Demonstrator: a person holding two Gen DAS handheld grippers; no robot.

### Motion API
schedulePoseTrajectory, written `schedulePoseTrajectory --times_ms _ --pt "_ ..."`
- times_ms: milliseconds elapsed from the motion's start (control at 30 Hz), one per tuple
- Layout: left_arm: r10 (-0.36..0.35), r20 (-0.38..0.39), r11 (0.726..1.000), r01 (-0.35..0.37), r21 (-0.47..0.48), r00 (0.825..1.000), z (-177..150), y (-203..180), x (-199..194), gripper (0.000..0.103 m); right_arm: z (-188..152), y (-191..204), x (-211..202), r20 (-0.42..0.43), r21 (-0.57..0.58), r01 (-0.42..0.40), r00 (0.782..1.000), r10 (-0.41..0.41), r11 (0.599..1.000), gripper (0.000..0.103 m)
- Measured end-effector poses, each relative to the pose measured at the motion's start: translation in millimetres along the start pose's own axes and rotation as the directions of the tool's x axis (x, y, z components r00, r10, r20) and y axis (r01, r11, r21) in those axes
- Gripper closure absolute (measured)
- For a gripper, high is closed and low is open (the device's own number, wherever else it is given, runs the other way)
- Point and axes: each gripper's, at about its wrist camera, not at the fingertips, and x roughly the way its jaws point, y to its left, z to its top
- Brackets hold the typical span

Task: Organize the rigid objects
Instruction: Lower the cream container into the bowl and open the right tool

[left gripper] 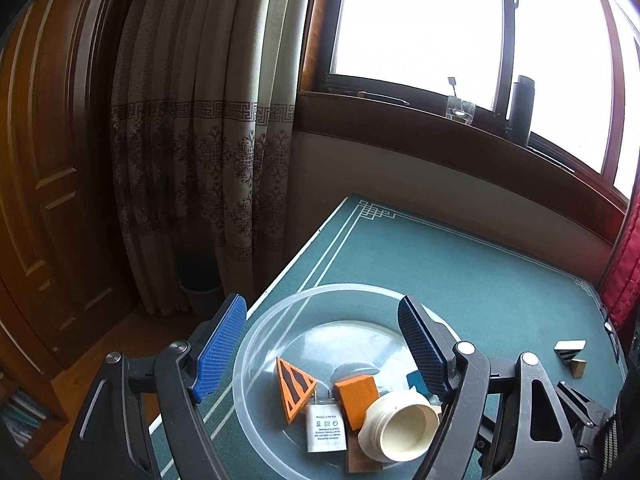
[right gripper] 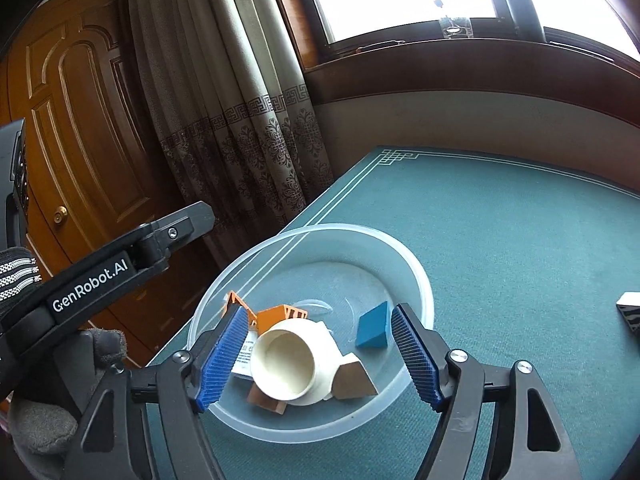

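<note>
A clear plastic bowl point(left gripper: 256, 344) point(right gripper: 416, 276) stands near the left edge of the green table. It holds a cream pipe fitting point(left gripper: 400, 428) point(right gripper: 292, 364), an orange triangle block point(left gripper: 294, 388), an orange block point(left gripper: 356, 396) point(right gripper: 280, 316), a white charger point(left gripper: 326, 428), a blue block point(right gripper: 374, 330) and a brown wedge point(right gripper: 354, 380). My left gripper point(left gripper: 320, 348) is open and empty above the bowl. My right gripper point(right gripper: 320, 356) is open and empty above the bowl, its pads either side of the fitting.
A black-and-white striped block point(left gripper: 568, 350) point(right gripper: 630, 312) and a small tan block point(left gripper: 578, 368) lie on the table point(left gripper: 480, 264) to the right of the bowl. The table's left edge drops to curtains point(left gripper: 200, 140) and a wooden door point(right gripper: 80, 120). The left gripper's body point(right gripper: 120, 268) shows in the right wrist view.
</note>
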Motion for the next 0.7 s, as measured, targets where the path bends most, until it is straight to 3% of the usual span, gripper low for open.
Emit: schedulePoseTrajectory --times_ms 700 --pt "-0.037 -0.008 0.995 0.038 0.093 0.999 -12.3 -41.0 -5.4 0.024 -30.2 -54.3 -36.7 0.005 0.063 0.174 0.985 -0.174 0.983 0.026"
